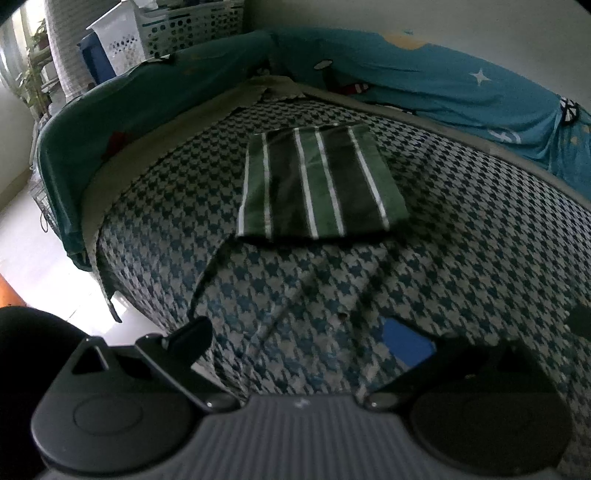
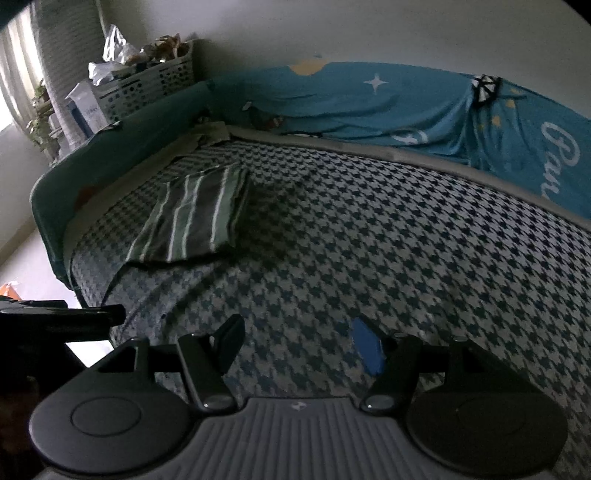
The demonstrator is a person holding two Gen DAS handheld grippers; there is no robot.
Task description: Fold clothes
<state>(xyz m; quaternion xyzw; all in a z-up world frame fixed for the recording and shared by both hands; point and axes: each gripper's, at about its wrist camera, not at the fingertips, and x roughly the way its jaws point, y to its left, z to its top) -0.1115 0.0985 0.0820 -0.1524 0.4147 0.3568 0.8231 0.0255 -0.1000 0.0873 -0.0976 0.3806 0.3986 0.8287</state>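
A green striped garment (image 1: 319, 184) is seen lying folded flat on the houndstooth bedcover (image 1: 461, 229). Both the left gripper (image 1: 306, 332) and the right gripper (image 2: 303, 343) are held wide apart with nothing between the fingers. The neat rectangle could be rumpled if the loose bedcover beneath it is snagged and dragged.

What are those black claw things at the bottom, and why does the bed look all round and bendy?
They are two grabbing tools, one in each of a person's hands. Each has a tiny wide-eye camera, which bends the picture.

One picture looks out from the left gripper, the other from the right gripper. Both are open and hold nothing.

Ahead lies a bed with a blue-and-white houndstooth cover. On it rests a folded green cloth with white stripes, lying flat and neat. A teal blanket with a white star is draped along the bed's back edge, and white plastic baskets with holes stand behind the corner.
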